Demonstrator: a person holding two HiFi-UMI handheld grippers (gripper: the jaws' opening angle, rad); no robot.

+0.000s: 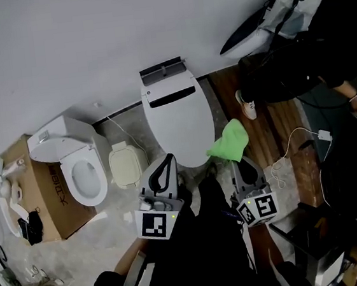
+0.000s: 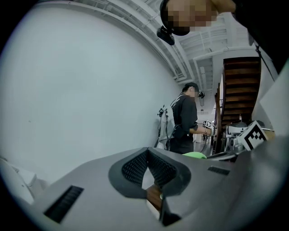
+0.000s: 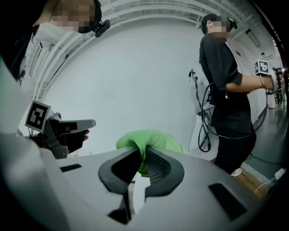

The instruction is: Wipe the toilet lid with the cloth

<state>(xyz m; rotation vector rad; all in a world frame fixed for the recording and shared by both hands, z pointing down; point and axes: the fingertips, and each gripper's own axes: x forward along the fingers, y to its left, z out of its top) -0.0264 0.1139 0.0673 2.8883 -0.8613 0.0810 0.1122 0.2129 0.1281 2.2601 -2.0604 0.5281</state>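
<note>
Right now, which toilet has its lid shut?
The big toilet beside the cloth; the small toilet by the cardboard box shows its open bowl.

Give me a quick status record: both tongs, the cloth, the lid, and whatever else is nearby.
left tongs: shut, empty, near the lid's front
right tongs: shut on cloth
cloth: green, bunched, at the lid's front right edge; contact unclear
lid: white, closed
second toilet: to the left, bowl uncovered
box: cardboard, beside the second toilet
bystander: standing off to the right
</note>
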